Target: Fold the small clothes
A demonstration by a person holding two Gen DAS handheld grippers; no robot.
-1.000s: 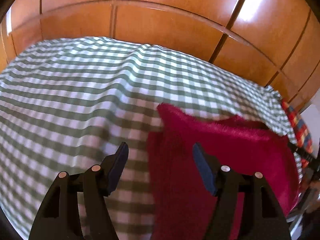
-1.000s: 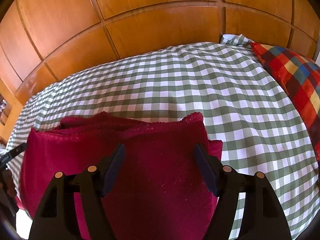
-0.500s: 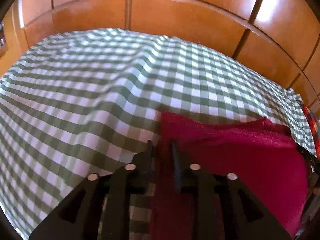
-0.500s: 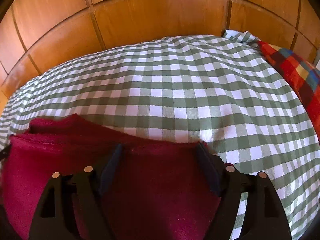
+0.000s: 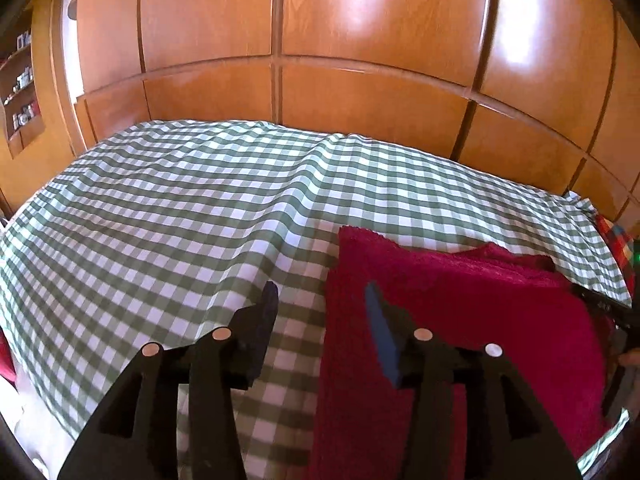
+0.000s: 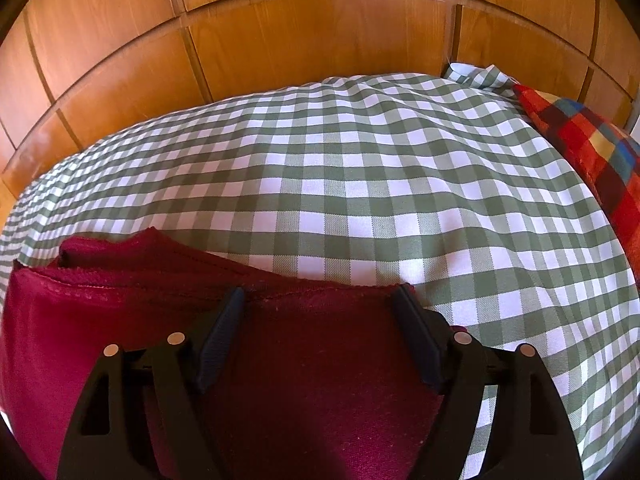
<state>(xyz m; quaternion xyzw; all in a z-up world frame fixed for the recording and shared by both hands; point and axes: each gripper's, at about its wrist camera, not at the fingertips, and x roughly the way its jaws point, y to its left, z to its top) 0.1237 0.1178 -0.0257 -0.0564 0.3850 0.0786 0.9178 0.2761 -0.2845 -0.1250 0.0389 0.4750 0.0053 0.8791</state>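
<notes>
A folded dark red garment (image 5: 460,320) lies on the green-and-white checked bed cover (image 5: 200,208). My left gripper (image 5: 320,300) is open and empty above the garment's left edge, one finger over the cover, the other over the red cloth. In the right wrist view the garment (image 6: 312,380) fills the lower left, its far hem running under the fingertips. My right gripper (image 6: 320,312) is open and empty, its fingers spread just above the garment's right part.
A wooden panelled wall (image 5: 320,60) stands right behind the bed. A red, multicoloured checked pillow (image 6: 592,148) lies at the right end of the bed. A shelf niche with small items (image 5: 20,92) is in the wall at far left.
My left gripper closed at the garment's left edge half a second ago and has opened again. The right gripper stayed open and moved closer over the garment.
</notes>
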